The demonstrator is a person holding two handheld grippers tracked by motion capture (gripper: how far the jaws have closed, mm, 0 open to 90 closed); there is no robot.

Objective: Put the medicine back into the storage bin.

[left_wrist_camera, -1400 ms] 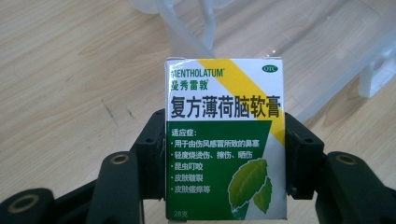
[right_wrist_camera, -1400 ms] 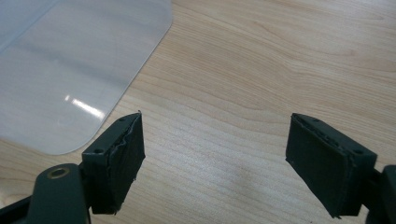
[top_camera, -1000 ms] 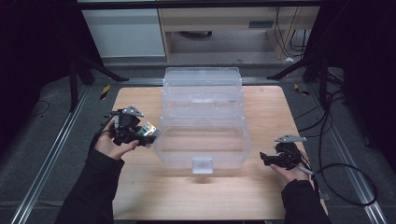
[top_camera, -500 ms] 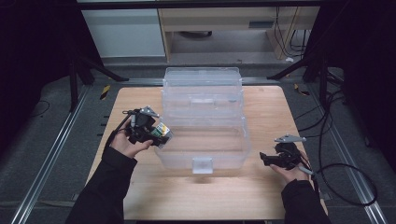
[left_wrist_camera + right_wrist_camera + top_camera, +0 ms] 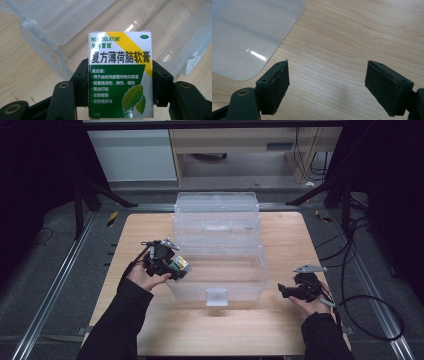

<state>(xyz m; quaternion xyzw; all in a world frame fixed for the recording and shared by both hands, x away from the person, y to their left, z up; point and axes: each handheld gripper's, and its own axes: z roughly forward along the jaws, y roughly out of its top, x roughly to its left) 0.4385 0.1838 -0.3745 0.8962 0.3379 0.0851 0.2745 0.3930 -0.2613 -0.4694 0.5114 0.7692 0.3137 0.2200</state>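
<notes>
The left gripper [image 5: 172, 269] is clamping a green-and-white ointment box [image 5: 120, 75] upright between its jaws, hovering at the left wall of the clear plastic bin [image 5: 220, 270]. The right gripper [image 5: 287, 290] is resting near the desk [image 5: 240, 330], jaws apart around nothing.

I see bare table [image 5: 235, 330] ahead of my right gripper [image 5: 325, 82]; the clear plastic box [image 5: 220, 270] blocks the middle, its top open.

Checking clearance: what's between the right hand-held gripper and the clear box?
Bare wood: in the high view, only table separates the right hand-held gripper from the clear box.
</notes>
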